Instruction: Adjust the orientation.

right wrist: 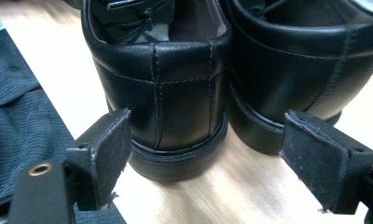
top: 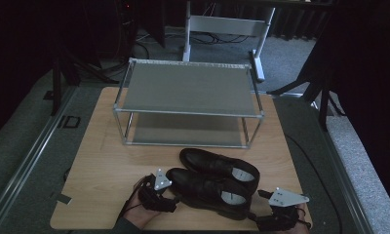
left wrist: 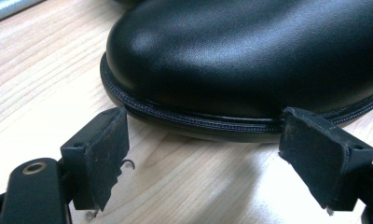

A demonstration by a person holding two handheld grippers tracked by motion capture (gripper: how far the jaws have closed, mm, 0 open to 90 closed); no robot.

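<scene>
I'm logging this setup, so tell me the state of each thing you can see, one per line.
Near shoe: upright on the table, touching the far shoe.
Far shoe: upright, ungripped.
Rack: both shelves empty.
Left gripper: open at the near shoe's toe.
Right gripper: open behind the heels.

High view: fixed above the table's (top: 100, 165) near edge, facing forward and down; rack (top: 188, 87) at upper centre, shoes at lower centre. Left gripper view: low over the tabletop, very close on the near shoe's (top: 207, 190) toe (left wrist: 250, 60), upper frame. Right gripper view: equally low and close, facing both heels, near shoe's heel (right wrist: 166, 93) centre-left. All three views share the near shoe.
</scene>
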